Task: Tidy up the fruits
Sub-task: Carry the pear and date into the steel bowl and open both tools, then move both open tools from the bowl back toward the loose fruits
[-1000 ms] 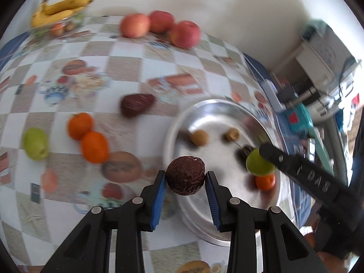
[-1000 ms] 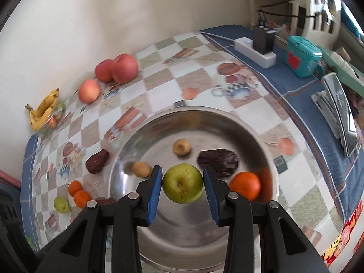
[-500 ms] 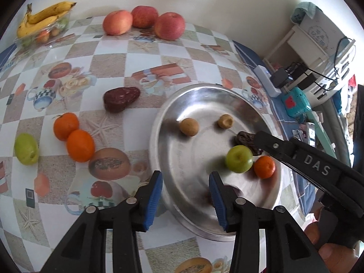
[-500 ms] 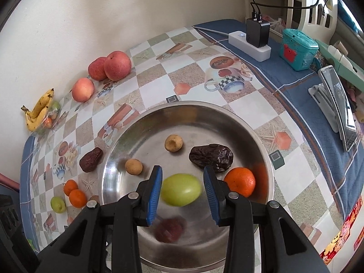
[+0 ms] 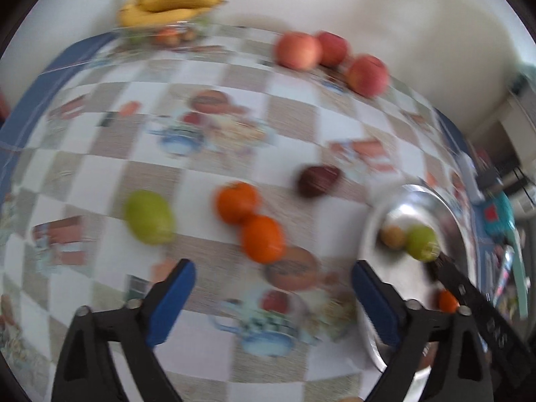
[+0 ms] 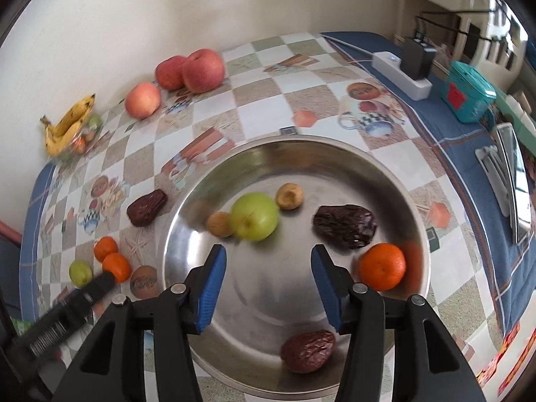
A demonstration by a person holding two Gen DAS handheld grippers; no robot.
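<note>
In the right wrist view a steel plate (image 6: pixel 335 167) holds a green apple (image 6: pixel 255 216), two small brown fruits (image 6: pixel 289 196), a dark date (image 6: pixel 345 221), an orange (image 6: pixel 382 266) and a wrinkled dark fruit (image 6: pixel 308 350). My right gripper (image 6: pixel 269 261) hangs open and empty just above the plate, behind the apple. The left wrist view is blurred. My left gripper (image 5: pixel 273 284) is wide open and empty over the tablecloth. Ahead of it lie two oranges (image 5: pixel 263 239), a green fruit (image 5: pixel 149 217) and a dark date (image 5: pixel 316 181). The plate (image 5: pixel 378 207) is at its right.
Three apples (image 6: pixel 202 70) sit near the wall, and bananas (image 6: pixel 67 124) lie on a small dish at the far corner. A power strip (image 6: pixel 405 75), a teal box (image 6: pixel 467 92) and a phone (image 6: pixel 512 174) are on the blue cloth to the right.
Both grippers have opened. The green apple rolled to the plate's middle and the wrinkled dark fruit landed near its front. My left gripper swung left off the plate toward the loose fruits.
</note>
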